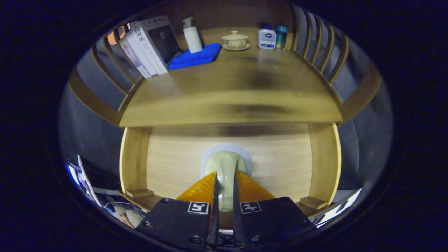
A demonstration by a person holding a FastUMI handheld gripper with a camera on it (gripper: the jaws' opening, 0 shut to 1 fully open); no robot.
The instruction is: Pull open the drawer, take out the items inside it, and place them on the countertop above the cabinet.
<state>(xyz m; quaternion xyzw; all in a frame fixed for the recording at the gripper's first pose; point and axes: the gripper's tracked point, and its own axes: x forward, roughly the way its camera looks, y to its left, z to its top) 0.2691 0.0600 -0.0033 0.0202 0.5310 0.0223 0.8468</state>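
Now, pale green spoon [225, 175] clamped between the fingers [225, 196], over the open drawer [168, 164], below the countertop [210, 94].

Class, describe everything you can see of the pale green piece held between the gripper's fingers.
The pale green ceramic piece looks glazed and smooth, with a narrow body widening to a rounded far end. The gripper is shut on it, both fingers pressing its sides. It sits over the open drawer, with a grey round pad behind its far end. Its exact kind is unclear.
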